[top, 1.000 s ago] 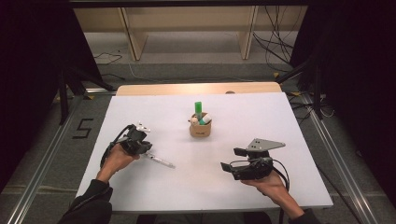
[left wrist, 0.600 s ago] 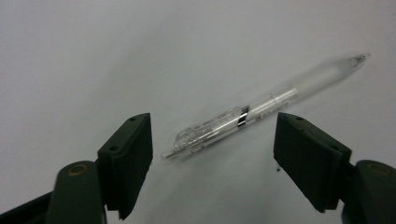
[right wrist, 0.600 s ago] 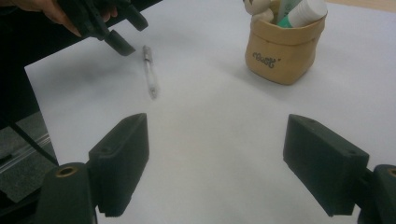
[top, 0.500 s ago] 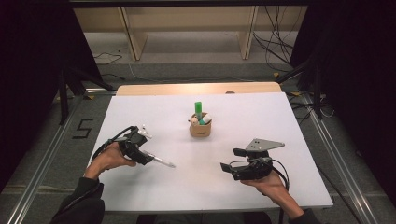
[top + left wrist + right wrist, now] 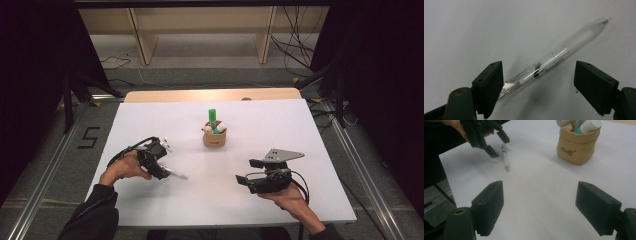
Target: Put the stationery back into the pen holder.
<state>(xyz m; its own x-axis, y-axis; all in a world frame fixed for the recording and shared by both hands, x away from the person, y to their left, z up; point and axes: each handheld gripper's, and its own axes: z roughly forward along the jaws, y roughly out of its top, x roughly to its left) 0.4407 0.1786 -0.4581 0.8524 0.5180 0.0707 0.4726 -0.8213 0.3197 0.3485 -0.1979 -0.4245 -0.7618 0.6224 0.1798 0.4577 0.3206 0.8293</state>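
Table (image 5: 310, 130): a white sheet covered the tabletop, a strip of bare wood showing along the far edge; broad open surface lay between the two hands and along the near edge.
Right side: the widest clear stretch ran from the pouch to the right edge.
Right gripper (image 5: 243, 172): held low near the near-right part of the sheet, its jaws stood wide apart over bare surface, nothing between them.
Left gripper (image 5: 161, 164): sat at the near-left, well in from the left edge; its jaws had just been opening and stood spread, the pen lying between them, the pads not pressing on it.
Pouch (image 5: 214, 138): a small tan holder stood upright near the centre, a green marker (image 5: 212, 117) rising from it.
Pen (image 5: 554, 58): a clear-bodied pen lay flat on the sheet, slanted across the jaw gap.
Views: the left gripper view showed the pen's frosted grip and tip; the right gripper view showed writing on the pouch (image 5: 578, 143) front.
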